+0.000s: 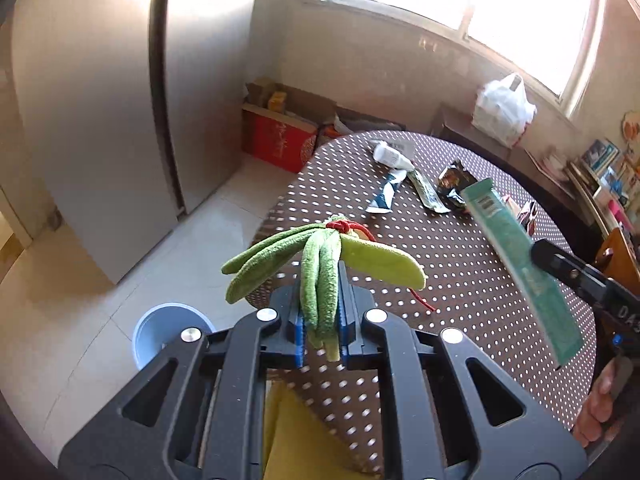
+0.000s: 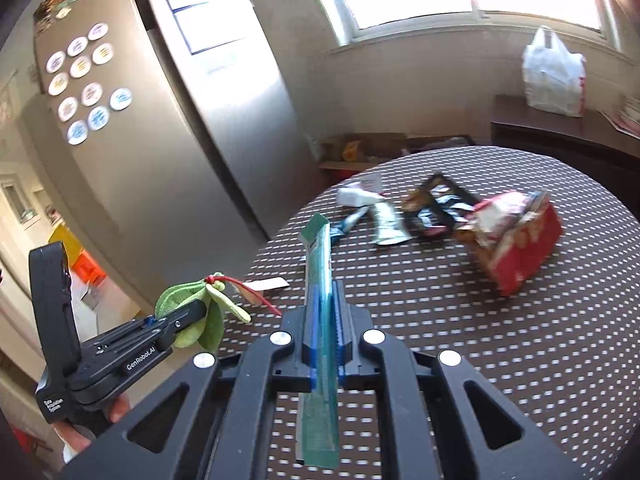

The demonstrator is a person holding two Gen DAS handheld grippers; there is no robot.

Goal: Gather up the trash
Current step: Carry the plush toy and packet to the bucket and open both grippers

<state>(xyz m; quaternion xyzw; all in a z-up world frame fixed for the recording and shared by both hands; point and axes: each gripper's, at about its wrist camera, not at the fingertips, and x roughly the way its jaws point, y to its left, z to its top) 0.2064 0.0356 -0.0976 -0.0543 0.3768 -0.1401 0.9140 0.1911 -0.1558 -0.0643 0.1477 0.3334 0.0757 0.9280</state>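
Observation:
My left gripper (image 1: 321, 292) is shut on a green plush leaf bundle (image 1: 316, 264) tied with red cord, held above the table's near edge; it also shows in the right wrist view (image 2: 200, 312). My right gripper (image 2: 325, 316) is shut on a long teal wrapper (image 2: 320, 280), held above the table; the wrapper shows in the left wrist view (image 1: 520, 264). On the round dotted table (image 1: 460, 288) lie a white tube (image 1: 390, 156), a blue-white wrapper (image 1: 384, 194), a green sachet (image 1: 426, 190), a dark packet (image 1: 454, 180) and a torn red box (image 2: 516, 236).
A blue-grey bin (image 1: 168, 332) stands on the tiled floor left of the table. A steel fridge (image 2: 200, 120) is at the left. Cardboard boxes (image 1: 284, 132) sit by the wall. A white plastic bag (image 1: 502, 108) rests on a dark cabinet.

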